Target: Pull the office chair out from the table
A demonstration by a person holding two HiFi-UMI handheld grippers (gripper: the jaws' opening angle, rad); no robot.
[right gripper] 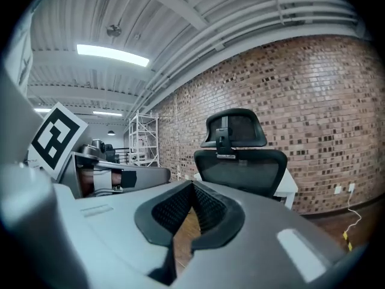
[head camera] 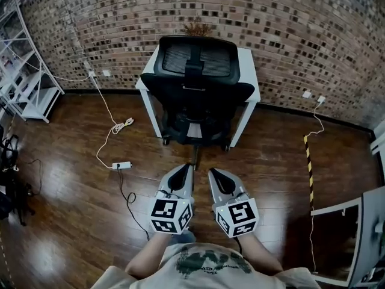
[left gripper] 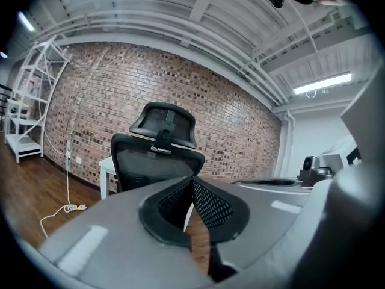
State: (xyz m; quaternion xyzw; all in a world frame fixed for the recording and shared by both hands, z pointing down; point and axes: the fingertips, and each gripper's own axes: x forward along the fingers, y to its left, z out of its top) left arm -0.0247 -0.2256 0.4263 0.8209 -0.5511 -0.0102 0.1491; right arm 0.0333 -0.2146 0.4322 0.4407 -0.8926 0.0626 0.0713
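Black mesh-backed office chair [head camera: 197,83] with a headrest sat tucked under the small white bench [head camera: 249,71] against the brick wall [head camera: 301,29], well apart from the left gripper [head camera: 187,167] and right gripper [head camera: 212,172], each pressed together and empty. It looked heavy, yet on castors should roll easily over the glossy wooden floor [head camera: 66,221]; the stiff backrest frame seemed the best hold. A white power strip [head camera: 122,165] lay off to the left.
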